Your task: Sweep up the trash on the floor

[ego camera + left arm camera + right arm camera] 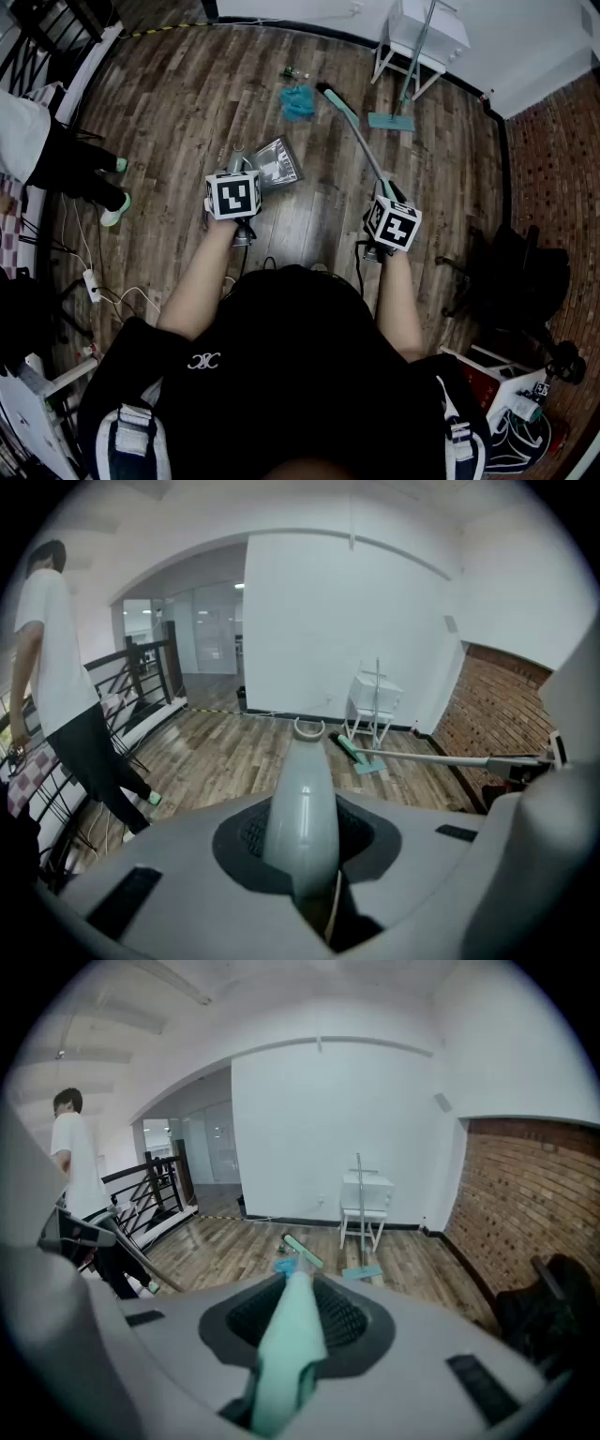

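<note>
In the head view my left gripper (242, 230) is shut on the grey handle (300, 803) of a dustpan (277, 161) whose pan rests on the wooden floor just ahead. My right gripper (377, 246) is shut on the teal grip (289, 1344) of a broom (354, 127); its stick runs forward and left to the broom head (328, 91). A crumpled teal piece of trash (298, 101) lies right beside the broom head, with a small bottle-like scrap (292, 73) just beyond. The right gripper view shows the same teal trash (284, 1266) below the broom head (302, 1251).
A white stool (422, 37) stands by the far wall with a teal mop (391, 120) leaning on it. A person (56, 159) stands at the left near a railing. A power strip and cables (92, 281) lie at lower left; a black chair (516, 272) is at right.
</note>
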`<action>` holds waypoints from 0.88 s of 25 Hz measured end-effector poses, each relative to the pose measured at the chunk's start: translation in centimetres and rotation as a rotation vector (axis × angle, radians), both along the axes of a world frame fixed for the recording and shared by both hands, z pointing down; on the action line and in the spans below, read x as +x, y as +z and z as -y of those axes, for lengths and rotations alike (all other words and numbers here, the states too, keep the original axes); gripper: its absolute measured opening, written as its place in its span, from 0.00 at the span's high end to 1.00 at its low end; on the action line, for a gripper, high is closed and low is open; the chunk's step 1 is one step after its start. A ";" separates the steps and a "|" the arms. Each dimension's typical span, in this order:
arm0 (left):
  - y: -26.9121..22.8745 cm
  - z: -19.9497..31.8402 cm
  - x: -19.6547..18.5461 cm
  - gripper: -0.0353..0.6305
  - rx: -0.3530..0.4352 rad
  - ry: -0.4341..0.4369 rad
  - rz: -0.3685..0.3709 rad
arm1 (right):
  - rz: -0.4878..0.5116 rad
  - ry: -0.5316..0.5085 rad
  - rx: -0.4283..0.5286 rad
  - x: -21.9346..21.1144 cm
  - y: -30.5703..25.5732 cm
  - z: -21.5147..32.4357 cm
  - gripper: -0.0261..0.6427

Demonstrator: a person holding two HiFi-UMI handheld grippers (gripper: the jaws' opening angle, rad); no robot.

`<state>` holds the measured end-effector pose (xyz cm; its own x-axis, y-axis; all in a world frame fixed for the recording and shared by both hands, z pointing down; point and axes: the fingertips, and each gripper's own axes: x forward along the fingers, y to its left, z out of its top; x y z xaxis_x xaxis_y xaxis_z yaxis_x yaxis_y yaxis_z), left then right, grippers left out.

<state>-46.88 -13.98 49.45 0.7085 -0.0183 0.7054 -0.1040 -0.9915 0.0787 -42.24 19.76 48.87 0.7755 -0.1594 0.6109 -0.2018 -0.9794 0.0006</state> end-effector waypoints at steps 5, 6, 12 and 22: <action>0.0 -2.8 0.8 0.85 -0.061 -0.011 0.012 | 0.004 -0.010 0.009 0.9 -0.2 -1.9 0.81; 0.0 -3.3 1.0 0.85 -0.064 -0.010 0.016 | 0.003 -0.010 0.013 1.2 -0.2 -2.3 0.81; 0.4 -6.6 2.1 0.85 -0.068 0.017 0.041 | -0.007 -0.011 0.031 2.5 -0.4 -5.0 0.81; 0.1 -9.8 3.7 0.85 -0.088 -0.119 0.040 | 0.009 -0.056 0.074 4.8 0.0 -12.2 0.81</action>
<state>-43.14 -4.19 49.56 0.6766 -0.0374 0.7354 -0.2253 -0.9613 0.1584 -37.42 31.94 48.90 0.7585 -0.2469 0.6031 -0.2556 -0.9640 -0.0732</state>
